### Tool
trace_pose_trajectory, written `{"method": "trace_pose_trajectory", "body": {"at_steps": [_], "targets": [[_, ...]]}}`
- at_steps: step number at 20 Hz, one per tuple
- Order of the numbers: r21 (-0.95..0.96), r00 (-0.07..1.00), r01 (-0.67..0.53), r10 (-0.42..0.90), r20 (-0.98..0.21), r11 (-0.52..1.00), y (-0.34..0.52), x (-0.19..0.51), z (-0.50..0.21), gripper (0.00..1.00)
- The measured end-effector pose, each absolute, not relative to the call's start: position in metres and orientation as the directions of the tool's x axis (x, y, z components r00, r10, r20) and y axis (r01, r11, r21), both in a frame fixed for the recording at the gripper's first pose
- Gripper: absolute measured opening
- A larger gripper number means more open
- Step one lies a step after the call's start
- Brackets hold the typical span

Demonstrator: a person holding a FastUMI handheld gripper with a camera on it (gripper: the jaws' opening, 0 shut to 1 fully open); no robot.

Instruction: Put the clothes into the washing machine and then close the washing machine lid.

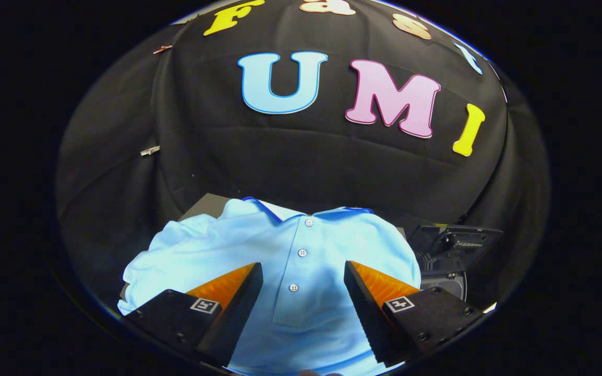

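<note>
My gripper [303, 271] hangs spread wide above the light blue buttoned polo shirt [280, 250], its placket between my 2 fingers. I judge this the pickup step: next I lower, pinch the cloth, then carry it to the dark washing machine [450, 250] just beside it.

A: The light blue polo shirt [280, 261] looks like soft matt knit cloth, with a darker blue collar trim and small glossy white buttons.

B: And the wide-open gripper [303, 284] above it?

A: Ridged, rough-looking finger pads [379, 284]; the bodies look hard, matt plastic.

B: The dark washing machine [452, 245] beside the shirt?

A: Smooth plastic, slightly shiny.
</note>
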State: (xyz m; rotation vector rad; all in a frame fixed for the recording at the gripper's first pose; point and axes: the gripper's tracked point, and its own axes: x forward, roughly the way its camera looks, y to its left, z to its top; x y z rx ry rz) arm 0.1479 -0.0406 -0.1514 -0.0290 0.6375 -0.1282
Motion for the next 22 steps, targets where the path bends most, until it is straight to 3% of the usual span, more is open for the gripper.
{"method": "trace_pose_trajectory", "body": {"at_steps": [5,8,14,16,17,18,22], "targets": [[-0.097,0.777,0.146,-0.175,-0.604,0.984,-0.039,0.148,-0.161,0.99],[-0.118,0.731,0.109,-0.160,-0.663,0.987,-0.027,0.142,-0.187,0.99],[-0.027,0.720,0.162,-0.137,-0.681,0.986,-0.025,0.141,-0.192,0.97],[-0.039,0.703,0.162,-0.143,-0.697,0.986,-0.028,0.140,-0.190,0.87],[-0.035,0.697,0.153,-0.133,-0.705,0.988,-0.027,0.139,-0.190,0.86],[-0.038,0.691,0.147,-0.130,-0.711,0.988,-0.026,0.139,-0.192,0.76],[-0.030,0.676,0.147,-0.123,-0.727,0.989,-0.027,0.138,-0.193,0.74]]}}
